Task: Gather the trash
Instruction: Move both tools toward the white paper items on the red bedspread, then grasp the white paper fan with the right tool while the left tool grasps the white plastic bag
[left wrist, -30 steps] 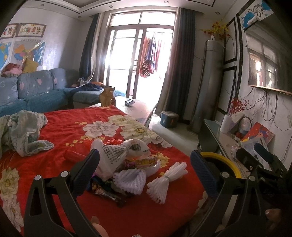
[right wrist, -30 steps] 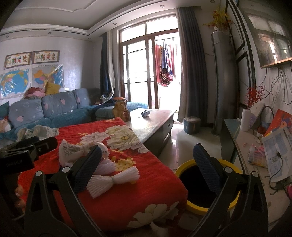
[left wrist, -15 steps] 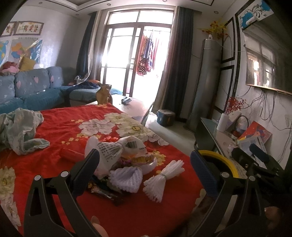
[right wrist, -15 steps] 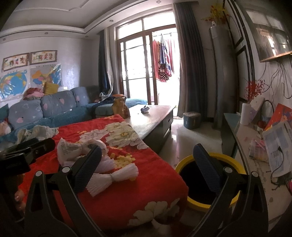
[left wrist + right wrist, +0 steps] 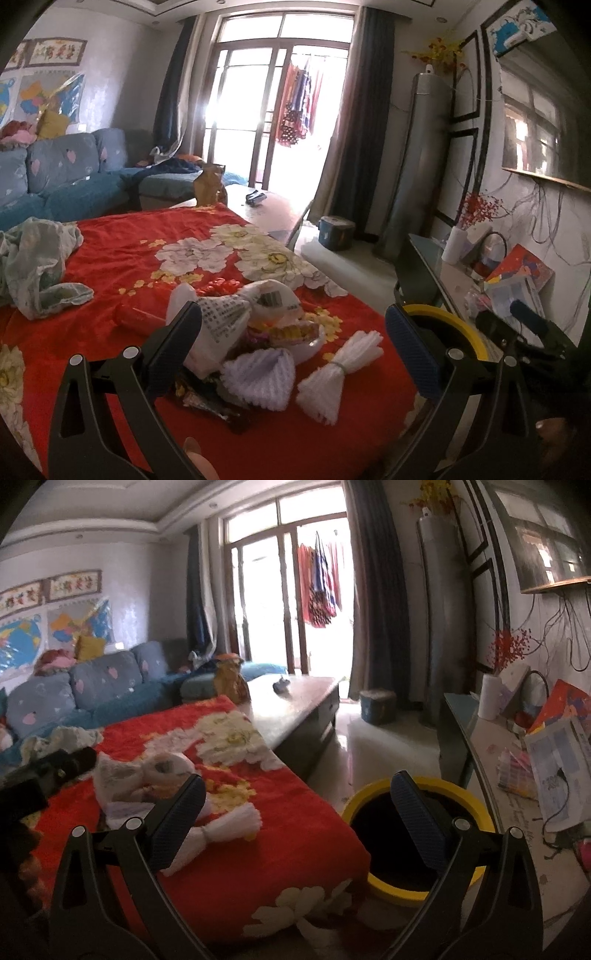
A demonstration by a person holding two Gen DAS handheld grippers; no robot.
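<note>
A heap of trash lies on the red flowered cloth [image 5: 122, 258]: a white printed plastic bag [image 5: 229, 314], a white foam net [image 5: 260, 378], a tied white foam bundle [image 5: 334, 376], dark snack wrappers [image 5: 207, 402] and a red tube [image 5: 136, 317]. My left gripper [image 5: 295, 358] hovers open just above the heap, nothing between its fingers. In the right wrist view the foam bundle [image 5: 221, 829] lies beside the left fingertip of my open right gripper [image 5: 299, 823], and the bag [image 5: 140, 775] sits behind. A yellow-rimmed black bin [image 5: 413, 842] stands on the floor right of the table.
Crumpled pale cloth [image 5: 37, 262] lies at the cloth's left. A bare wooden table end [image 5: 295, 701] carries a brown figurine [image 5: 229, 679] and a small dark item. A blue sofa [image 5: 62, 177] is behind, and a cluttered side shelf [image 5: 535, 768] runs along the right wall.
Both views have shifted slightly: the trash heap sits a little lower and nearer in the left wrist view, and the right gripper has drifted toward the bin and foam bundle. Both grippers stay open.
</note>
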